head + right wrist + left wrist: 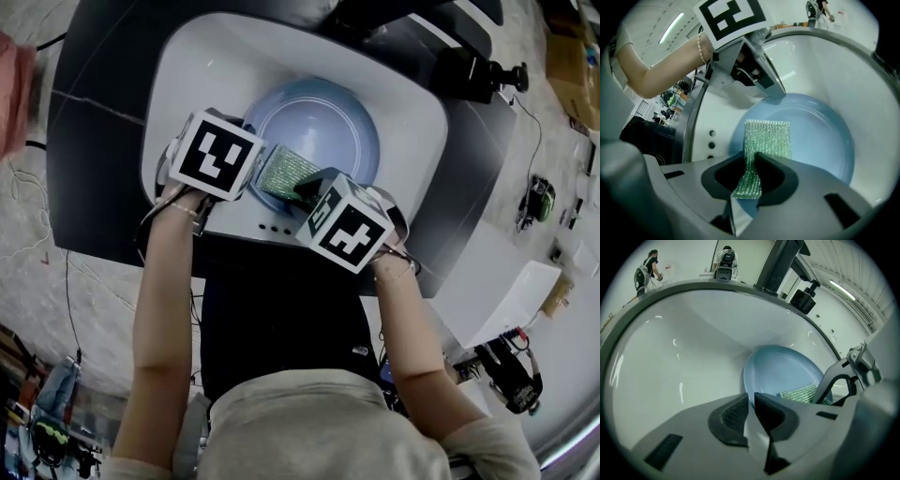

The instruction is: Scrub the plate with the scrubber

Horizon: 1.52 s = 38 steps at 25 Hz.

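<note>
A pale blue plate (323,127) lies in the white sink basin (197,66). My left gripper (249,174) is at the plate's near-left edge; in the left gripper view its jaws (751,402) are shut on the plate's rim (746,380). A green mesh scrubber (286,172) lies flat on the plate's near side. My right gripper (753,161) is shut on the scrubber's (768,137) near end, and the rest of it is spread over the plate (820,140). The left gripper (754,70) shows at the plate's far rim in that view.
The basin is set in a dark counter (103,103). A black tap fitting (469,70) stands at the basin's back right. Three small holes (711,145) sit in the basin's near wall. A white table (506,291) with cables is to the right.
</note>
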{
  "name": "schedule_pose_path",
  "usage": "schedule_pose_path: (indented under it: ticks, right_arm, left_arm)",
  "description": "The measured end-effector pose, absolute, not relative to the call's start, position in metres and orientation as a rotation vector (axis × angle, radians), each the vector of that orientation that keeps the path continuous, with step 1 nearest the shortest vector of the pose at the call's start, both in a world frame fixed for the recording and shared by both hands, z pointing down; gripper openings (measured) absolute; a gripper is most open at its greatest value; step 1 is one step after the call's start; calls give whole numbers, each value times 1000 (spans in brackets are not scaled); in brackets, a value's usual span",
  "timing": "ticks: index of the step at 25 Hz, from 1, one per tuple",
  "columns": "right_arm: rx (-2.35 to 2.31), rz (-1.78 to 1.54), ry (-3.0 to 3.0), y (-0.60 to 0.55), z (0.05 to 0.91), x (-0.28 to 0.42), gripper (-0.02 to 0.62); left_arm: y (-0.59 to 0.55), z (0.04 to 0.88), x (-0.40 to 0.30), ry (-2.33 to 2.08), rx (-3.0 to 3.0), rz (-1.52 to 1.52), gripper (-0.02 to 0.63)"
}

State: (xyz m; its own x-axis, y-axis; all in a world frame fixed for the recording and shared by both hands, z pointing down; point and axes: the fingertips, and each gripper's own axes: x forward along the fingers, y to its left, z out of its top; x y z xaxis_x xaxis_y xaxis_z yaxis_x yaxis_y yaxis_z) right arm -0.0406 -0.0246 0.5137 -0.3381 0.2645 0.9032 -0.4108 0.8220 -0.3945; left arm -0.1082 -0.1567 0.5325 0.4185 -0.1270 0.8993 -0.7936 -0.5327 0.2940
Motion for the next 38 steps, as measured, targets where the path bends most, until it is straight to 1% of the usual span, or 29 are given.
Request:
schedule_pose_path:
  ticks: [7, 19, 22, 28, 38]
  right_arm:
    - [184, 675, -1824, -46, 521, -58, 95]
    - [275, 651, -1860, -87, 536, -59, 95]
    - [318, 649, -1859, -101, 541, -55, 94]
    - [396, 681, -1846, -121, 546, -35, 94]
    - [521, 691, -1761, -118, 547, 8, 94]
  left_arm:
    - [-157, 532, -111, -773, 1928, 1134, 44]
    - [-155, 534, -108, -747, 1912, 1108, 43]
    - [-155, 533, -112, -751, 1921, 1142, 44]
    - [-153, 531, -105, -721, 1928, 1098, 48]
    - [-152, 532, -102, -719, 1938, 1101, 49]
